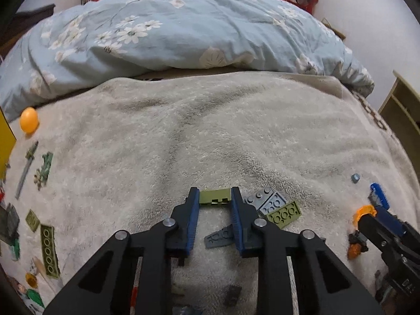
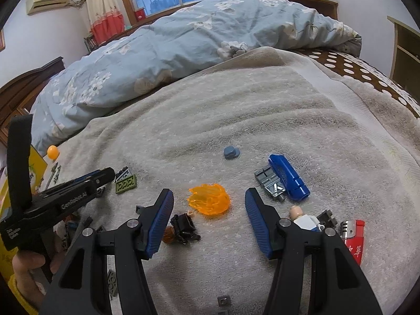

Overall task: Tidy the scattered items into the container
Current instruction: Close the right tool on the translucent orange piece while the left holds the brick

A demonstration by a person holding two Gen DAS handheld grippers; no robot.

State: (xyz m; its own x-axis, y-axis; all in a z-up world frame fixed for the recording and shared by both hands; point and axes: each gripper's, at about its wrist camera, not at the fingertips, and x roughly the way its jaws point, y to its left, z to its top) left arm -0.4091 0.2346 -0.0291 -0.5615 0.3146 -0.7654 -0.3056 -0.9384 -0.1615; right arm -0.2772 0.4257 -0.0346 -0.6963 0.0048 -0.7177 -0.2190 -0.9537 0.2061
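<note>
Left tongs point(image 1: 213, 197) pinching olive brick point(image 1: 215, 197) for carrying to the container.
Right tongs point(image 2: 209, 197) spread around orange flame piece point(image 2: 210, 201), poised to close.

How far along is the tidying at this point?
Early. Nothing visibly sits in a container. In hand: the left gripper is shut on an olive brick. The right gripper is open around the orange flame piece. Left on the towel: blue piece, minifigure, olive plate.
</note>
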